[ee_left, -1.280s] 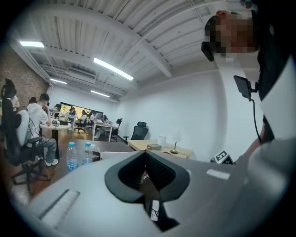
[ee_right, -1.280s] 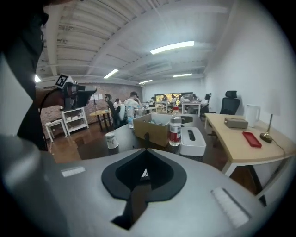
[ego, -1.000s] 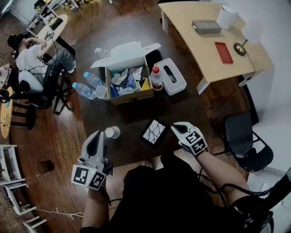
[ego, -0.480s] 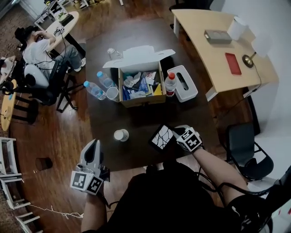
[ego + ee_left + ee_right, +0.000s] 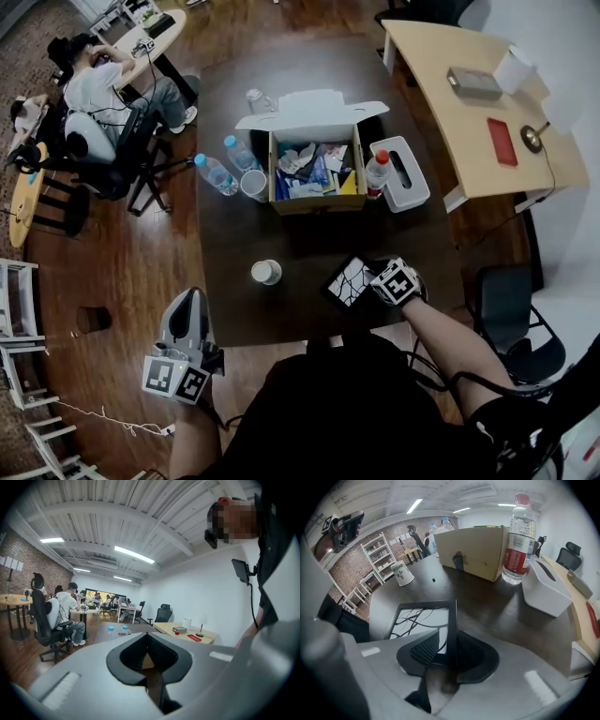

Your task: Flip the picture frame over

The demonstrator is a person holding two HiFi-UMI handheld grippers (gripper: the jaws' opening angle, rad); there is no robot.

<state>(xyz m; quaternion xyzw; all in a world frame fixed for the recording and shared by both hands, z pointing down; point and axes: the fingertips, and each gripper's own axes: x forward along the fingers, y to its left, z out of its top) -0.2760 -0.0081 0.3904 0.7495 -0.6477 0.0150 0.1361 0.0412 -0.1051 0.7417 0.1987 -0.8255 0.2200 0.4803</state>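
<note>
While the right gripper's (image 5: 447, 651) jaws are opening with the picture frame's (image 5: 419, 620) edge between them, the frame rests picture-up near the dark table's (image 5: 281, 225) front edge. The left gripper (image 5: 149, 656) is closed and empty. Farther back, an open cardboard box (image 5: 314, 203) holds jumbled packets. A paper cup (image 5: 266, 272) stands apart.

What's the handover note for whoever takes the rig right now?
Left gripper: shut, empty, held beside the table's near-left corner.
Right gripper: jaws opening, down at the picture frame, with one side rail of the frame between them, not clamped.
The frame lies flat on the dark table near the person, picture side up.
Done: right gripper placed on the frame's edge.
Left: close on the rail, lift, turn the frame face down, set it back.
</note>
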